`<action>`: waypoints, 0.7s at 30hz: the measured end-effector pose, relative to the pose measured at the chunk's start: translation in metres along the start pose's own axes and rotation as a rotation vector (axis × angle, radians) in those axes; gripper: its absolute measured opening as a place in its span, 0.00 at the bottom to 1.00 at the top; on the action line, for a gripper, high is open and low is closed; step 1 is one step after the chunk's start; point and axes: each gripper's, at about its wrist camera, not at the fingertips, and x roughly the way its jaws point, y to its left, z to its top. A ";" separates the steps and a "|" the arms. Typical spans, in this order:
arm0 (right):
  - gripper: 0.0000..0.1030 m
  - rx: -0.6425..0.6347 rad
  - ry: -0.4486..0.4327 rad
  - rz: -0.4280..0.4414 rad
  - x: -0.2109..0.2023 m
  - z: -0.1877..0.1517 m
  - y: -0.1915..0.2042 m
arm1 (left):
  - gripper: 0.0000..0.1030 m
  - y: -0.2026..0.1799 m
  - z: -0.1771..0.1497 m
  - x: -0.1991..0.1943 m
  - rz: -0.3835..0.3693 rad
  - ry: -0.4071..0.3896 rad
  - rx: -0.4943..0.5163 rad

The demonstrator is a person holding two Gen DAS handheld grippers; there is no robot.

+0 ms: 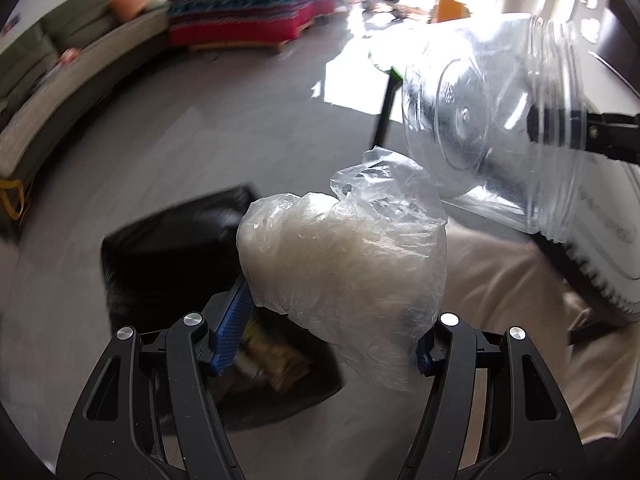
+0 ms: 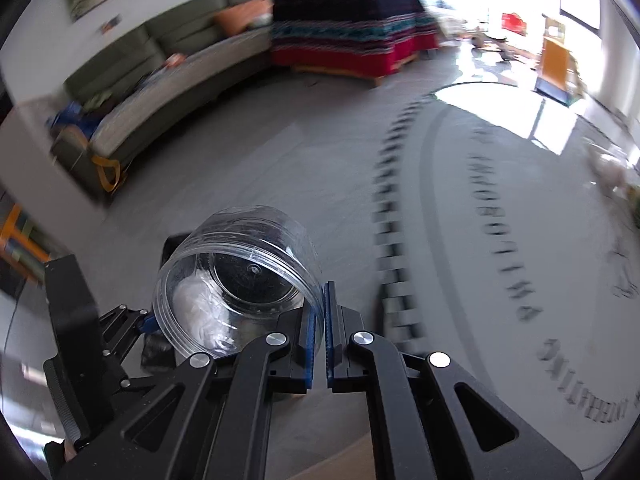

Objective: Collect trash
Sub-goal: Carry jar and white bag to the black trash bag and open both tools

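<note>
My left gripper (image 1: 332, 320) is shut on a crumpled clear plastic bag (image 1: 344, 252) and holds it in the air above an open black trash bag (image 1: 176, 256) on the floor. My right gripper (image 2: 319, 332) is shut on the rim of a clear plastic jar (image 2: 240, 276), which it holds on its side. The same jar (image 1: 492, 128) shows at the upper right of the left wrist view, just beyond the plastic bag, with the right gripper's fingers (image 1: 576, 132) on its rim. Through the jar I see the plastic bag and the left gripper (image 2: 144, 320).
Packets and wrappers (image 1: 276, 360) lie inside the trash bag. A round table with lettering (image 2: 500, 240) is at the right. A grey sofa (image 2: 160, 80) and a bed with a striped cover (image 2: 352, 28) stand far back. A beige cushion (image 1: 500, 312) is below the jar.
</note>
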 end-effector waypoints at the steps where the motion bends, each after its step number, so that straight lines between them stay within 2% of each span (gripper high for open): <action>1: 0.05 -0.019 0.016 0.007 0.007 0.000 0.011 | 0.62 0.007 -0.006 0.001 0.010 0.008 -0.015; 8: 0.05 -0.124 0.135 0.080 0.057 0.008 0.083 | 0.63 0.064 -0.055 0.011 0.093 0.085 -0.159; 9: 0.05 -0.144 0.153 0.085 0.063 0.010 0.094 | 0.64 0.072 -0.062 0.010 0.099 0.090 -0.180; 10: 0.05 -0.168 0.174 0.087 0.071 0.012 0.104 | 0.71 0.079 -0.067 0.010 0.100 0.092 -0.199; 11: 0.09 -0.203 0.205 0.087 0.079 0.013 0.117 | 0.78 0.085 -0.071 0.009 0.101 0.092 -0.220; 12: 0.28 -0.232 0.232 0.078 0.085 0.012 0.128 | 0.95 0.092 -0.075 0.008 0.106 0.093 -0.248; 13: 0.41 -0.251 0.239 0.060 0.089 0.012 0.138 | 0.94 0.099 -0.079 0.007 0.121 0.088 -0.270; 14: 0.62 -0.260 0.216 0.048 0.088 0.010 0.143 | 0.94 0.109 -0.082 0.005 0.138 0.088 -0.290; 17: 0.64 -0.281 0.185 0.051 0.084 0.005 0.148 | 0.94 0.130 -0.086 0.008 0.175 0.114 -0.342; 21: 0.64 -0.240 0.185 0.072 0.080 0.007 0.137 | 0.94 0.139 -0.090 0.008 0.169 0.130 -0.378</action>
